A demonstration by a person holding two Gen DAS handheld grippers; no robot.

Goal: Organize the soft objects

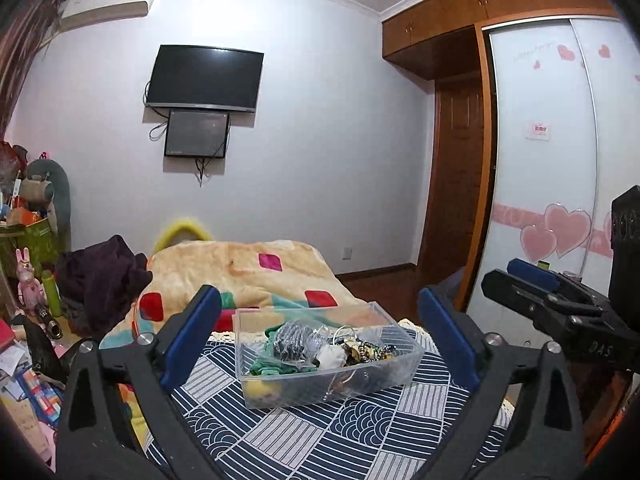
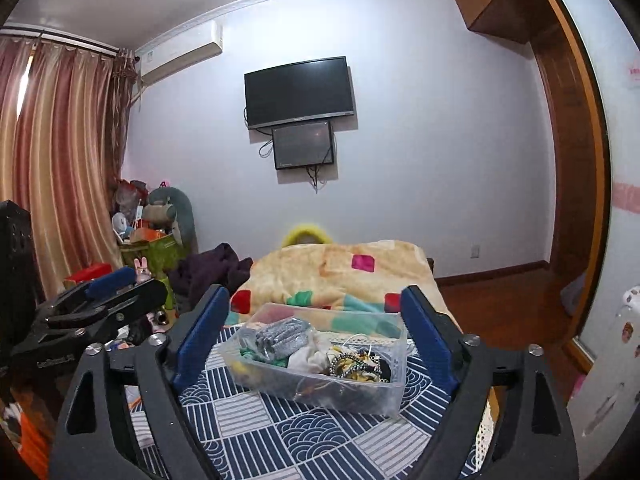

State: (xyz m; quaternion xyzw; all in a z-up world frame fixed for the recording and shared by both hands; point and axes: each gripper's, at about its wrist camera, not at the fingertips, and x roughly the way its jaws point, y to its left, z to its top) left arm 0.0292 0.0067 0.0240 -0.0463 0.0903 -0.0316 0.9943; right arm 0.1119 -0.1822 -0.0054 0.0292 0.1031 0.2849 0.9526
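Both grippers' fingers [image 1: 192, 332] spread — clear bin [image 1: 328, 356] perhaps untouched.

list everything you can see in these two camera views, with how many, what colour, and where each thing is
clear plastic bin: one, transparent, on the patterned cloth, between both grippers' fingers
soft items: a mixed pile, green, grey, white, black and gold, inside the bin
patterned cloth: one, navy and white, under the bin
blanket: one, cream with coloured squares, behind the bin
dark garment: one, deep purple, left of the blanket
television: one, black, on the wall
smaller screen: one, dark, below the television
air conditioner: one, white, high on the wall
curtains: pink-gold, far left
wardrobe: white doors with pink hearts, right
left gripper: open, blue fingers
right gripper: open, blue fingers
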